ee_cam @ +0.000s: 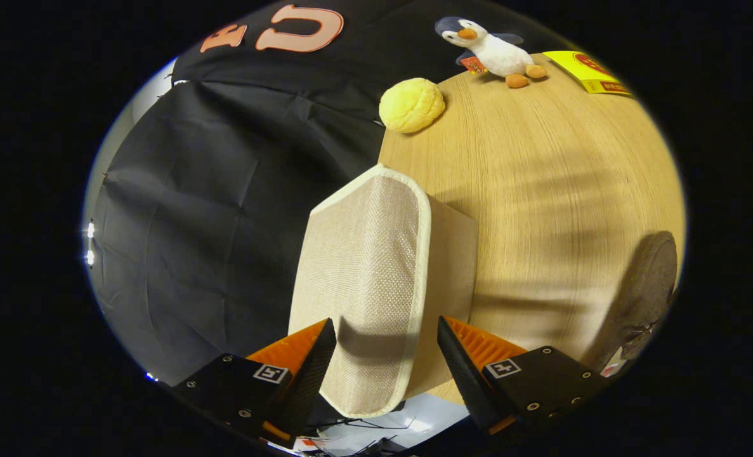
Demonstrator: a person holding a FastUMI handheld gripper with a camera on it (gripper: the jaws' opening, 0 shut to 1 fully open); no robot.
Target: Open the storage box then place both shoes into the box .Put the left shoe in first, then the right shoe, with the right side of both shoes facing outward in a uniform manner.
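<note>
The gripper (386,355) stands released, its fingers either side of the beige woven fabric storage box (376,279). Beside the box, on the round wooden table (541,190), lies a dark grey shoe (646,285).

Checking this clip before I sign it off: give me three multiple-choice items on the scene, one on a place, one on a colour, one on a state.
1. Where is the storage box?
A. between the gripper fingers
B. beside the toy penguin
C. on the floor

2. What colour is the round bun on the table?
A. red
B. yellow
C. blue

3. How do the fingers stand?
A. pressed together
B. apart, box lid between them
C. clamped on the shoe

Answers: 1 A, the fingers flank it; 2 B, it is pale yellow; 3 B, gaps show on both sides.
</note>
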